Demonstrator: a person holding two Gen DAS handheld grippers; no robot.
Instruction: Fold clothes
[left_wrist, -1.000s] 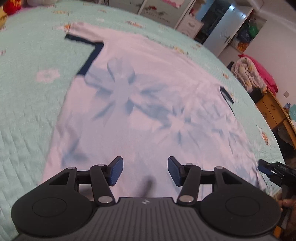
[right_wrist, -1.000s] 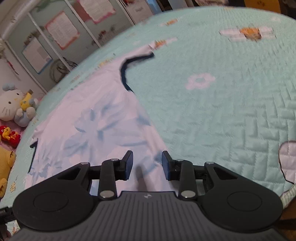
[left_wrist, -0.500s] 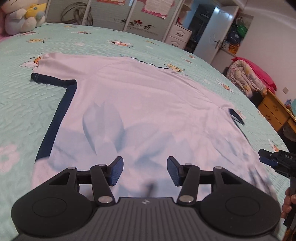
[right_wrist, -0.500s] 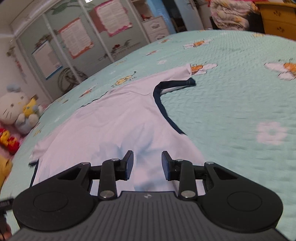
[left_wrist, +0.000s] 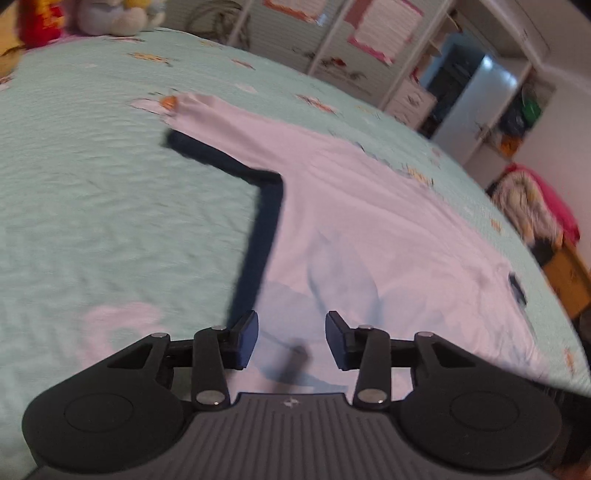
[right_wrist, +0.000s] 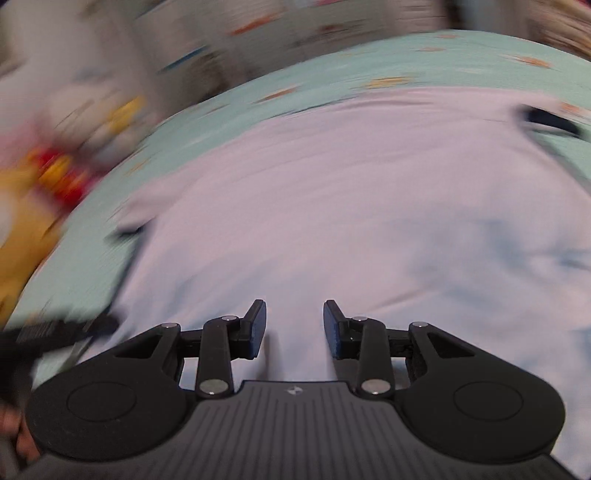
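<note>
Surroundings: soft toys (left_wrist: 103, 14) sit at the far edge of the bed (left_wrist: 110, 221), beyond the turquoise quilted cover. Wardrobe doors with pink posters (left_wrist: 384, 26) run along the far wall. At right, a heap of bedding (left_wrist: 532, 206) sits on a yellow wooden cabinet (left_wrist: 565, 280). Nothing lies on the shirt between either gripper and the fabric.

Task item: white T-shirt (left_wrist: 369, 206) spread flat on the bed, faint blue flower print showing, dark navy trim (left_wrist: 266, 229) along its side and left sleeve edge. A small dark patch of the other sleeve's trim shows at far right.

Left gripper (left_wrist: 291, 339): fingers spread apart, nothing between them, over the shirt's lower part just inside the navy trim. Contact with the cloth cannot be told.

Right gripper (right_wrist: 294, 328): fingers spread apart, empty, over the white T-shirt (right_wrist: 332, 203).

Hard to make out: the right wrist view is heavily motion-blurred; the toys at upper left there are smears of red and yellow. A dark blurred shape at the lower left edge of that view looks like the other gripper, cut off by the frame. The shirt's near hem is hidden under both gripper bodies.
</note>
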